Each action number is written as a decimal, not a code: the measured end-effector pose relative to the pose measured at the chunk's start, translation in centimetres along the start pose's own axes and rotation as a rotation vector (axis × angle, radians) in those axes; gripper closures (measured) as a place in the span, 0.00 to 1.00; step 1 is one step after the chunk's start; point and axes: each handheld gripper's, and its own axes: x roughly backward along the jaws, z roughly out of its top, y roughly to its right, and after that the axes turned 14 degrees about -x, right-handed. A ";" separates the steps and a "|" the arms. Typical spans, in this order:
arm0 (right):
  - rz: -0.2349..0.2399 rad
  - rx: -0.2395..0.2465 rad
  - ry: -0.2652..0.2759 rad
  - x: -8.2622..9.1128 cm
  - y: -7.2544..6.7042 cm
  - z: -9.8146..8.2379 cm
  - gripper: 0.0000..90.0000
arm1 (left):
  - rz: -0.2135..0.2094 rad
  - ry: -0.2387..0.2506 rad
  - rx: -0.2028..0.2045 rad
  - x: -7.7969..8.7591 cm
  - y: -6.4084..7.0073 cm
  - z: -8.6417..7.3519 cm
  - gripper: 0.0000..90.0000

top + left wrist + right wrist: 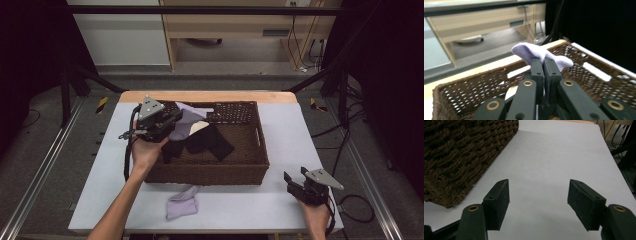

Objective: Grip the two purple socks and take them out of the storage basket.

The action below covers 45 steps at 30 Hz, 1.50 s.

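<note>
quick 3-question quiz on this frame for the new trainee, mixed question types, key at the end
1. True or false: the right gripper is closed on the wicker basket.
2. What does the left gripper hold?
A. a black sock
B. a lavender sock
C. nothing
3. Fill in: a second lavender sock lies on the table, ____ the basket.

Key
1. False: its jaws stand open over bare table.
2. B: the lavender sock is pinched above the basket.
3. Outside, by its near wall.

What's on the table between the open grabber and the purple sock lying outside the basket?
Nothing. In the high view, the white table is bare between the right gripper and the purple sock in front of the basket.
</note>
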 end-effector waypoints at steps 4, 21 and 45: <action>0.000 0.002 0.001 0.1 0.0 0.0 0.38 | -0.019 0.054 -0.006 1.6 0.6 0.6 0.96; -0.001 0.004 0.002 0.2 0.0 0.0 0.38 | -0.058 0.135 -0.045 6.6 2.4 2.2 0.96; 0.002 0.003 0.007 0.4 0.1 0.0 0.38 | -0.153 0.178 -0.077 10.9 5.9 0.2 0.96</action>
